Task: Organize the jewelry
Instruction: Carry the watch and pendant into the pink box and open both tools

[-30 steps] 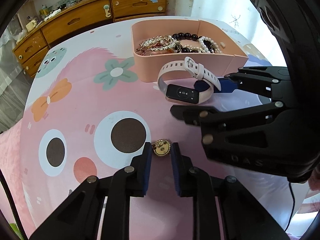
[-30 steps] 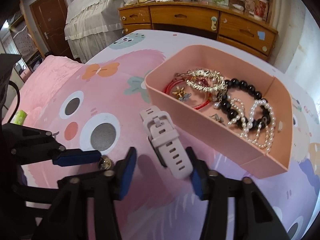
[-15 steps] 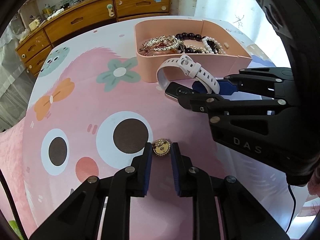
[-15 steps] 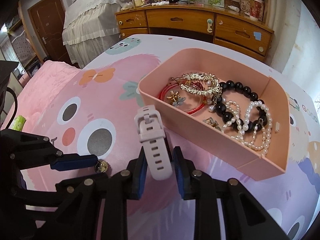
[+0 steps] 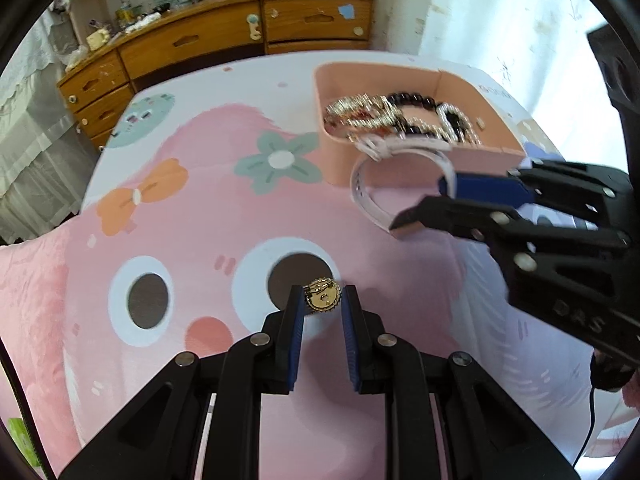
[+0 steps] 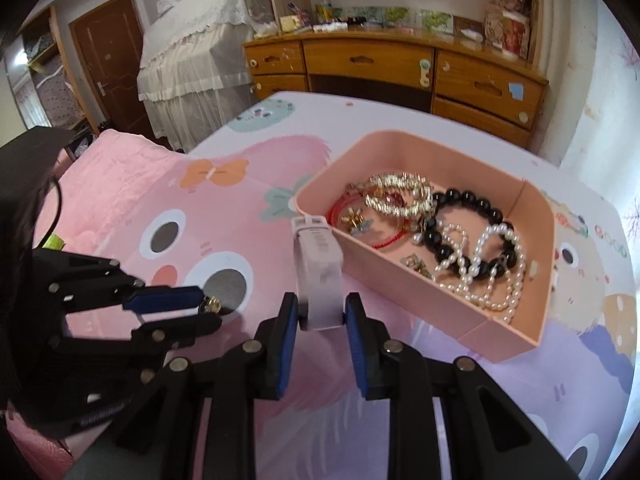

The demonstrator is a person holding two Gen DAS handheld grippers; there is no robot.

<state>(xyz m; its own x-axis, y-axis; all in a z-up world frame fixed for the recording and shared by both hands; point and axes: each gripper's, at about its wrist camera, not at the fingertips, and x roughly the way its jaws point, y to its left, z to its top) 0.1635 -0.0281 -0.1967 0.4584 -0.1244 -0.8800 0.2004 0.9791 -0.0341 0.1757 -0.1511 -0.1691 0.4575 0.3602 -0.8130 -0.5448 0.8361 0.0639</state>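
Your right tool [image 6: 322, 312] has its blue pads pinched on the pale pink silicone smartwatch [image 6: 318, 272], and from the left wrist view the band [image 5: 400, 184] looks to be hanging clear of the bedspread, so I'd call that one picked up. Your left tool [image 5: 323, 306] is pressed in on the small round gold brooch [image 5: 322, 300], which sits right at the pad tips over the dark cartoon eye printed on the pink bedspread [image 5: 200, 216]. Can't really tell if the brooch is off the fabric yet.

The thing that matters for the next bit: the open-topped pink rectangular box [image 6: 516, 336] lies just past the watch, ahead and to the right of your right tool, with its near-left corner almost at the strap's buckle end. The strap's long axis points away from the tool toward that corner, so I'd guess a short push forward and to the right gets it over the wall.

The box already holds a gold chain bracelet [image 6: 400, 196], a black bead bracelet [image 6: 468, 200], a white pearl strand [image 6: 480, 272] and a red cord [image 6: 360, 224], so aim for the bare near end.

Right hand is clearly nearer the box. The brooch is well apart from it, off to the near left, so that one has further to travel.
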